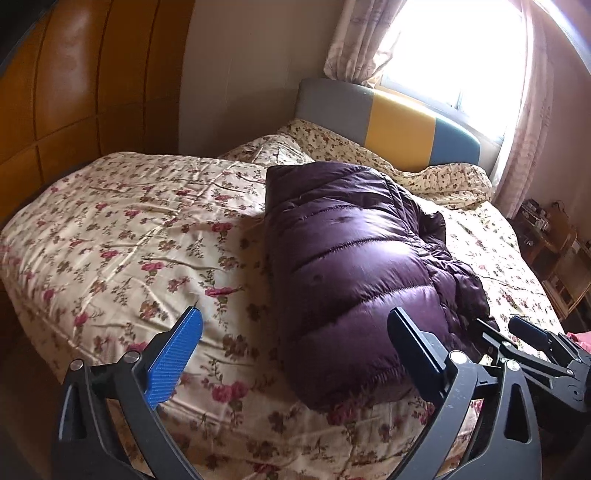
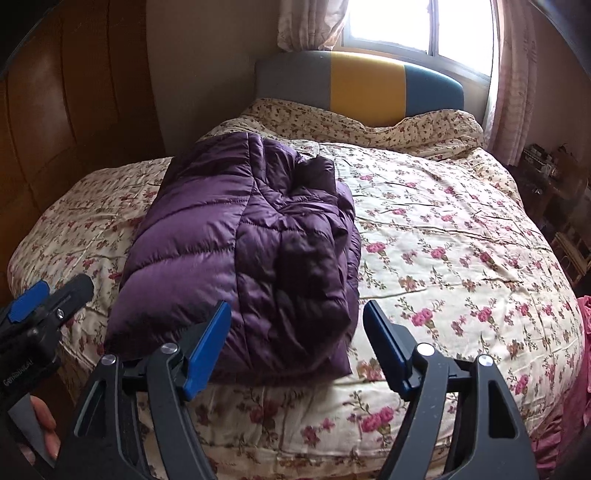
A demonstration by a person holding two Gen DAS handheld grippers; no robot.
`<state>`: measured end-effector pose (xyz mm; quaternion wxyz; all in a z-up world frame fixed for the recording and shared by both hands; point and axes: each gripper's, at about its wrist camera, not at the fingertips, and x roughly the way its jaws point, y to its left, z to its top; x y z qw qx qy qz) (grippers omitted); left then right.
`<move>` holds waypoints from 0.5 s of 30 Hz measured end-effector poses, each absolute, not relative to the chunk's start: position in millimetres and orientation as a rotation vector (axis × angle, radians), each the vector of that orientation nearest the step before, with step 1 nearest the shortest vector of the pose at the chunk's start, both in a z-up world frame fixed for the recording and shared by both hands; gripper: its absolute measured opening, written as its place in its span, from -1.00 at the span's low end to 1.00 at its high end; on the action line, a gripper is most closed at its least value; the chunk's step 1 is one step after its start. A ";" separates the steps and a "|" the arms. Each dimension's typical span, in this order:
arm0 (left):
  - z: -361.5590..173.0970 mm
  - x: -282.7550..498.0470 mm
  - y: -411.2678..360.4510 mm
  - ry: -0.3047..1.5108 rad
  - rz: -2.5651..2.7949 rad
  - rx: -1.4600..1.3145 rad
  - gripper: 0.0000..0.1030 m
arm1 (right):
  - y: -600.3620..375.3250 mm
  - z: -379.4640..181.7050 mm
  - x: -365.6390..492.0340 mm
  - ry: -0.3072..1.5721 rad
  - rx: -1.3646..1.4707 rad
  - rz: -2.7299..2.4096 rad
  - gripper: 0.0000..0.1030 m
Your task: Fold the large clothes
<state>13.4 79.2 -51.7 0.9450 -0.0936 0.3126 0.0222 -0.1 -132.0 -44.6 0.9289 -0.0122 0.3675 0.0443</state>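
Observation:
A purple quilted puffer jacket [image 1: 351,258] [image 2: 251,236] lies folded into a long bundle on the floral bedspread [image 1: 129,240] [image 2: 443,240], its near end by the bed's front edge. My left gripper [image 1: 295,317] is open, hovering over the jacket's near end, and its blue pads [image 1: 173,362] touch nothing. The right gripper [image 2: 297,308] is open too, just before the jacket's near right corner, with its pads clear of the cloth. Each gripper shows in the other's view: the right gripper [image 1: 506,328] at the jacket's right side, the left gripper [image 2: 55,295] at its left. A person's hand [image 2: 44,421] holds the left one.
A grey, yellow and blue headboard [image 2: 365,85] stands under a bright window [image 2: 406,22] with pale curtains [image 2: 513,74]. A brown wooden wardrobe [image 1: 74,92] flanks the bed on the left. Cluttered wooden shelves [image 1: 554,251] stand on the right. Pink cloth [image 2: 580,369] hangs at the bed's right corner.

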 end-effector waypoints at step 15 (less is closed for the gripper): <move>-48.6 7.8 61.9 0.658 0.077 -0.159 0.93 | -141.5 -45.4 -8.6 0.725 -0.081 0.042 0.63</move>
